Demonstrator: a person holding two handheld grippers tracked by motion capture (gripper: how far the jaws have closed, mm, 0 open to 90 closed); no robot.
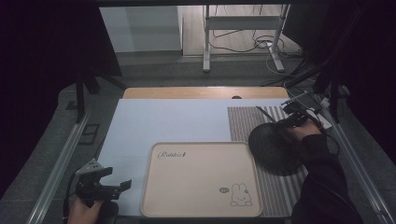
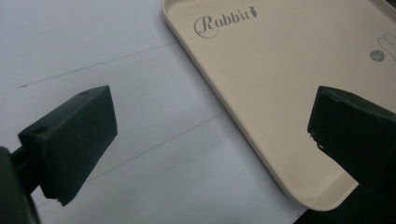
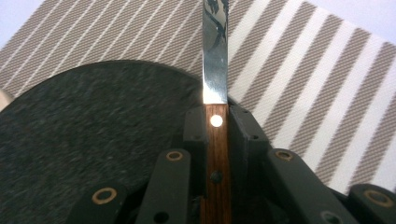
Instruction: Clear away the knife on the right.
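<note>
The left gripper (image 1: 109,179) hovers with its jaws wide and nothing between them, the beige Rabbit tray (image 1: 201,212) just beside its right jaw, while the right gripper (image 1: 290,122) clamps the wooden handle (image 3: 215,158) of a knife (image 3: 215,51), blade ahead over the dark round plate (image 1: 273,149) and striped placemat (image 1: 243,119).

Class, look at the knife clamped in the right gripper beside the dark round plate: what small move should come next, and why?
Probably carry the knife toward the beige tray. The right gripper is shut on its wooden handle, blade out over the striped mat beside the dark plate; the tray looks bare.
</note>
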